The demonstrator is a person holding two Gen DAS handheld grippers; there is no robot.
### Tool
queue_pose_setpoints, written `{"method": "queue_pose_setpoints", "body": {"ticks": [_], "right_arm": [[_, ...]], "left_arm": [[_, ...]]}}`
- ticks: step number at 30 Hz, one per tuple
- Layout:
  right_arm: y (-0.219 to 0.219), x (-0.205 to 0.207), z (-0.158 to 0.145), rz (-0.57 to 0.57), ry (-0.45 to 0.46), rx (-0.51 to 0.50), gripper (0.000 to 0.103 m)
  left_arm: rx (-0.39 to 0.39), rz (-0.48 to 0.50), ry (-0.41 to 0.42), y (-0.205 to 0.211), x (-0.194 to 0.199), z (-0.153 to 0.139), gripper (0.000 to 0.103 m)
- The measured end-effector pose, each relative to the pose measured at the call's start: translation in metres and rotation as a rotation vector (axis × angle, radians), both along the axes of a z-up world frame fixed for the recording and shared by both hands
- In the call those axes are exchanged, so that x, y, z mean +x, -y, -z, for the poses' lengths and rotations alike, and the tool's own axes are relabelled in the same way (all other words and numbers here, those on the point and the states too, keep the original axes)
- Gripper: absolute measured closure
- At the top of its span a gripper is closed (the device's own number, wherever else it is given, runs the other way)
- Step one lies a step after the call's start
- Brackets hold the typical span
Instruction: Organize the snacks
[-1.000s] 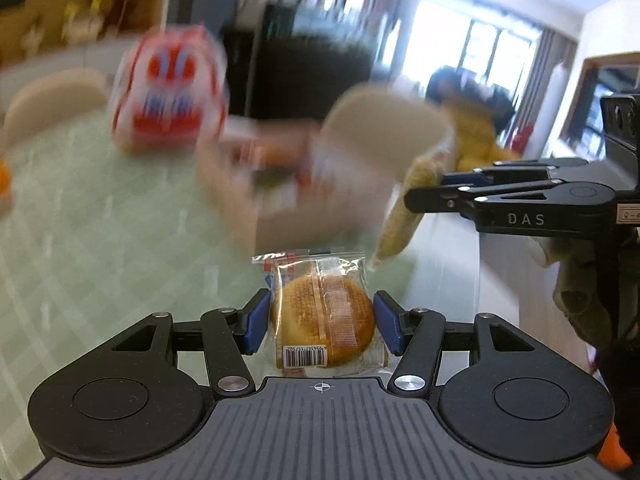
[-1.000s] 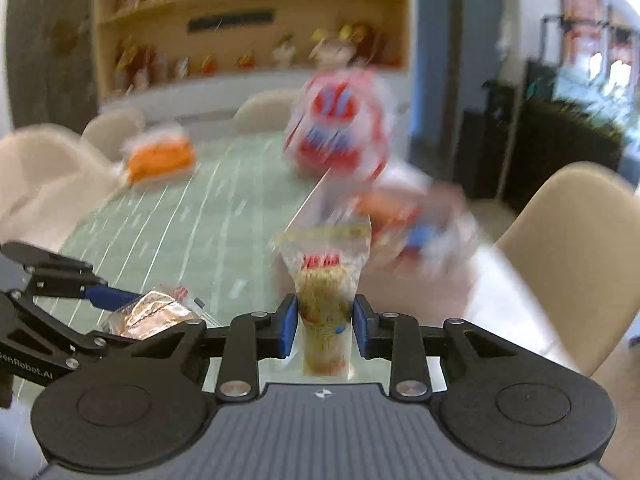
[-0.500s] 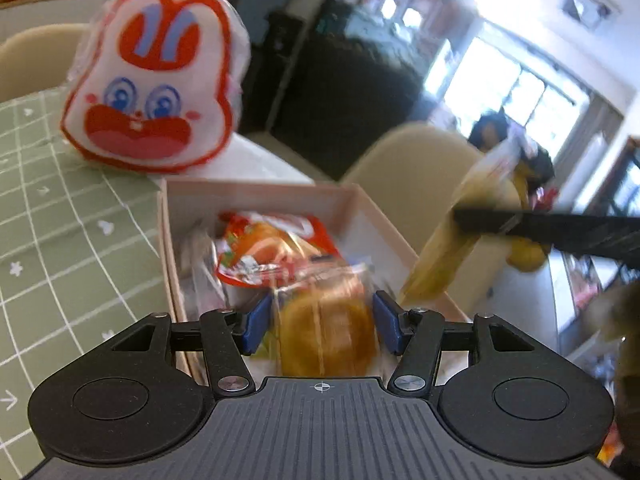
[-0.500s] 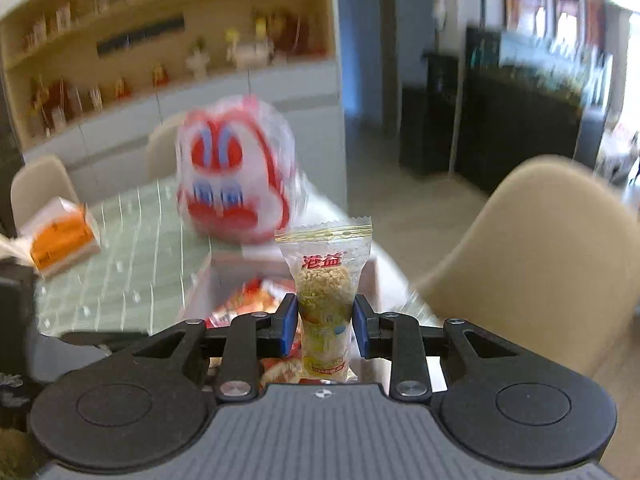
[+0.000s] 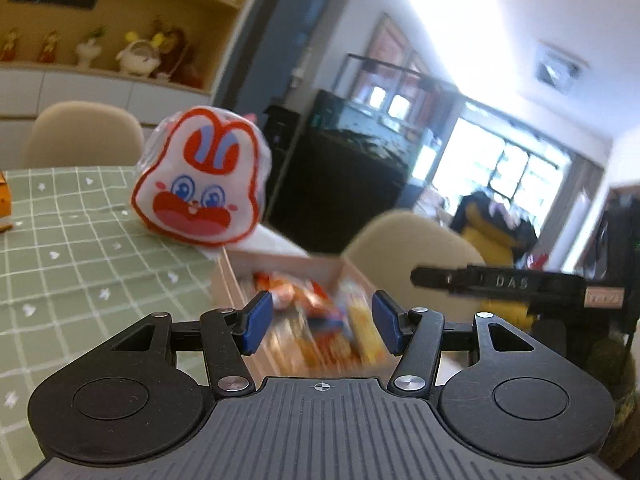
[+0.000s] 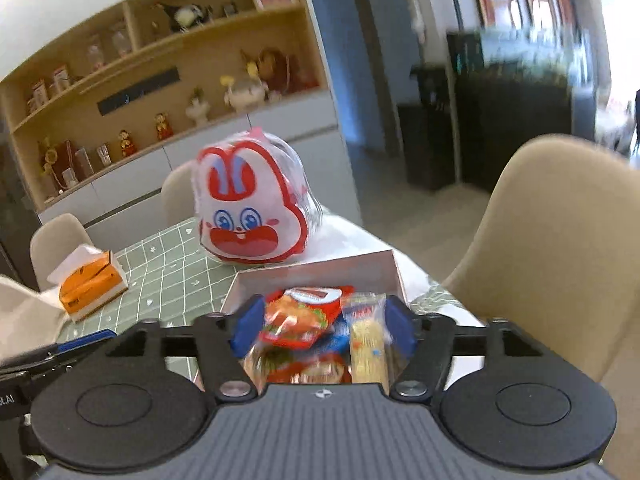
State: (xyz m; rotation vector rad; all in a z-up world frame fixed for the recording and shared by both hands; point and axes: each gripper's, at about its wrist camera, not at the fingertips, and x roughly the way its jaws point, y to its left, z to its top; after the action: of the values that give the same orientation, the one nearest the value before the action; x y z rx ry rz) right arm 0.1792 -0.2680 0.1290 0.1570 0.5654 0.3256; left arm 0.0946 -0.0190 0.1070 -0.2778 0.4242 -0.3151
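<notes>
A pale cardboard box (image 6: 320, 266) (image 5: 280, 258) holding several snack packets stands at the edge of the green table. My right gripper (image 6: 324, 326) hangs over it, its jaws opening. The yellow snack packet (image 6: 368, 344) lies blurred between the pads near the right one, and neither pad presses on it. A red packet (image 6: 300, 316) lies beside it in the box. My left gripper (image 5: 322, 324) is open just before the box, with only blurred box contents and the yellow packet (image 5: 364, 332) showing between its pads. The right gripper (image 5: 420, 278) reaches in from the right.
A white and red rabbit-face bag (image 6: 248, 208) (image 5: 200, 184) stands right behind the box. An orange tissue box (image 6: 90, 284) sits further left on the green checked tablecloth (image 5: 80, 260). Beige chairs (image 6: 560, 260) (image 5: 408, 240) stand close on the right, and shelves line the back wall.
Both grippers carried their snacks from the table to the box. The right jaws came apart and let the yellow packet go. The bun is gone from between the left pads.
</notes>
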Motion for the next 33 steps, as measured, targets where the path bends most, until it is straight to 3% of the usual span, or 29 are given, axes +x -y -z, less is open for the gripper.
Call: {"method": "queue_pose_setpoints", "body": {"ticks": [3,5,7,14,20,25,29,33], "right_arm": [[-0.011,-0.057,0.015,-0.003,0.066,-0.046,0.015],[-0.019,-0.082,0.027,-0.004,0.033,-0.068,0.014],[-0.03,-0.097,0.045,-0.003,-0.033,-0.079,0.014],[-0.073,-0.106,0.097,0.035,-0.16,-0.15,0.014],[-0.087,-0.088,0.114,0.093,-0.192,-0.207,0.012],[-0.084,-0.087,0.12,0.098,-0.186,-0.231,0.0],[-0.084,-0.09,0.124,0.107,-0.146,-0.222,0.0],[-0.084,-0.09,0.124,0.113,-0.142,-0.222,0.0]], "left_arm": [[0.103,0.029,-0.064,0.011,-0.038,0.019,0.049],[0.166,0.029,-0.132,0.016,-0.056,0.039,0.073],[0.191,0.02,-0.19,0.016,-0.061,0.057,0.082],[0.199,-0.018,-0.27,0.002,-0.057,0.091,0.082],[0.183,-0.042,-0.249,-0.003,-0.043,0.095,0.084],[0.176,-0.045,-0.225,-0.004,-0.035,0.098,0.084],[0.232,-0.056,-0.212,0.006,-0.037,0.098,0.084],[0.208,-0.053,-0.216,0.002,-0.036,0.098,0.084]]}}
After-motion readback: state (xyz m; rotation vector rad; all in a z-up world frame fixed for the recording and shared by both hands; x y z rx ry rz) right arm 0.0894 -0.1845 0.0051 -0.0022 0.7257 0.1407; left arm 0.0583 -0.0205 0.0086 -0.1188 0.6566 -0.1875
